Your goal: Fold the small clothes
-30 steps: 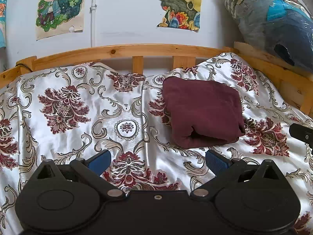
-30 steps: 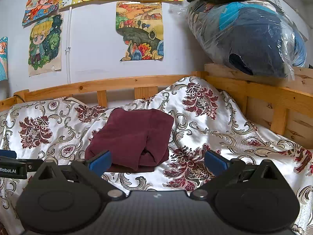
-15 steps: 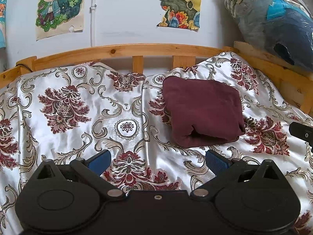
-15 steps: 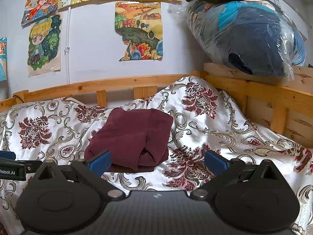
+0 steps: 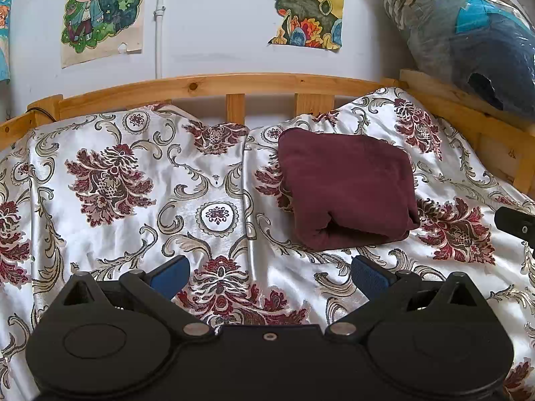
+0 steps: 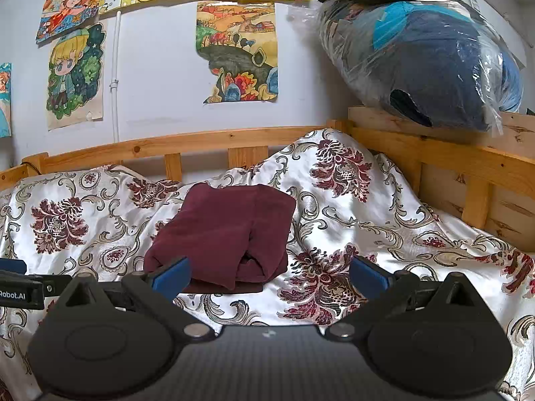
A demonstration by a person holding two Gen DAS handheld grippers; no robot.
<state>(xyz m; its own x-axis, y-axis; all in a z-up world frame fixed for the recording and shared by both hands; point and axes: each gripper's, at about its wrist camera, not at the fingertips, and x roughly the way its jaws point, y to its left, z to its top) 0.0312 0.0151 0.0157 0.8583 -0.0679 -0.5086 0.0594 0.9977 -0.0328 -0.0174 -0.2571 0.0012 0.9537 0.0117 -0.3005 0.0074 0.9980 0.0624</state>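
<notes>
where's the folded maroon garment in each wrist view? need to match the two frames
Left wrist: maroon garment sits right of centre on the floral bedspread, beyond the right fingertip.
Right wrist: maroon garment sits left of centre, just past the left fingertip.
Shared landmark: the landscape drawing on the wall above the wooden bed rail.
</notes>
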